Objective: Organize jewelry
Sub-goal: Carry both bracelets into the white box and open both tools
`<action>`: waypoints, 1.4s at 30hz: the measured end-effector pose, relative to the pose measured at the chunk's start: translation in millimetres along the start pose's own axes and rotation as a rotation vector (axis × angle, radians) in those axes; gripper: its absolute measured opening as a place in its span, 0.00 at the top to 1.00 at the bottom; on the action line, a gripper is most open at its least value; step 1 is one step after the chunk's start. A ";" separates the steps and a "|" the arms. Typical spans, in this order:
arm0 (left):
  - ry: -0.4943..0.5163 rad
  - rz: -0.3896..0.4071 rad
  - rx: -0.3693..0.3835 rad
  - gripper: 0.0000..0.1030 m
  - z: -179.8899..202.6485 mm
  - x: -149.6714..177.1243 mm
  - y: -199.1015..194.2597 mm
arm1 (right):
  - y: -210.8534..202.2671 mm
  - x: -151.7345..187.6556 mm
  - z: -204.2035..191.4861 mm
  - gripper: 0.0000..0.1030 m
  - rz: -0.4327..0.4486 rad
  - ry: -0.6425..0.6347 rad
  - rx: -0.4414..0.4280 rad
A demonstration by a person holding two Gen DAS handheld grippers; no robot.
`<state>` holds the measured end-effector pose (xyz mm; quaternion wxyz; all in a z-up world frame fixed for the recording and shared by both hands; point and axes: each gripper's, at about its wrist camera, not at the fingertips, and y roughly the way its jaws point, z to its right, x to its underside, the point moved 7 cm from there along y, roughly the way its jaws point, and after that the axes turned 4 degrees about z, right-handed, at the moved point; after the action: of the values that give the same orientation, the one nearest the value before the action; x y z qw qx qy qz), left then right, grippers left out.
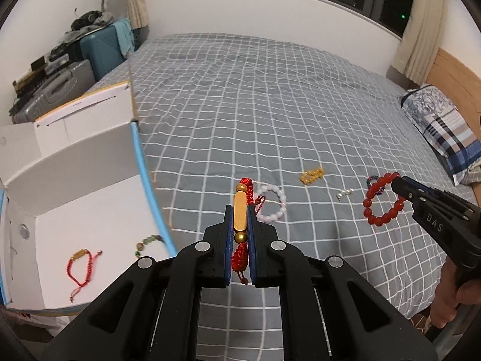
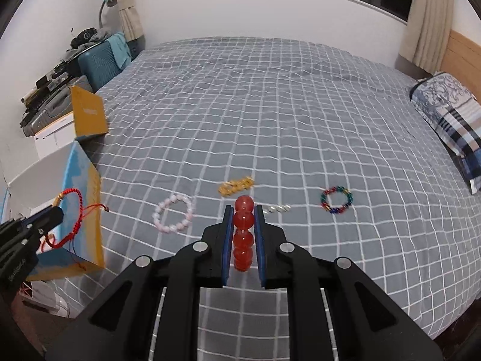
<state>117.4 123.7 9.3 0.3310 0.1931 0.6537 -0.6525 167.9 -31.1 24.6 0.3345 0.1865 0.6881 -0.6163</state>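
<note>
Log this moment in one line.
left gripper: shut on red cord bracelet | right gripper: shut on red bead bracelet | box: two bracelets inside

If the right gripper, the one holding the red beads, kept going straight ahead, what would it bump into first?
Probably the gold chain, which lies on the bed cover just beyond the right gripper and its red bead bracelet. The small white pearl piece sits slightly right of that line. Depth is hard to judge in this fisheye view.

Bed [image 1: 270,96], pillow [image 2: 451,120], suitcase [image 1: 102,48], lamp [image 2: 106,3]
</note>
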 end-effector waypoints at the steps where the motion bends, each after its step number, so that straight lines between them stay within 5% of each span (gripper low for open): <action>1: -0.005 0.000 -0.004 0.93 -5.1 -1.9 -0.6 | 0.0 -3.7 -5.5 0.88 0.000 -0.004 -0.006; 21: -0.135 0.035 -0.197 0.92 -154.2 -9.4 -46.0 | -14.6 -40.3 -196.2 0.88 0.032 -0.145 -0.191; 30: -0.207 0.002 -0.276 0.92 -222.5 11.0 -53.3 | -13.5 -20.5 -278.7 0.88 0.011 -0.229 -0.302; 42: -0.266 -0.070 -0.306 0.92 -265.5 48.3 -30.8 | 24.4 29.4 -323.2 0.88 -0.073 -0.285 -0.353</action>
<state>14.2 373.2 -20.2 0.4172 0.0298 0.7021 -0.5764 89.0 283.0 -8.1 0.4333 0.0113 0.7373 -0.5182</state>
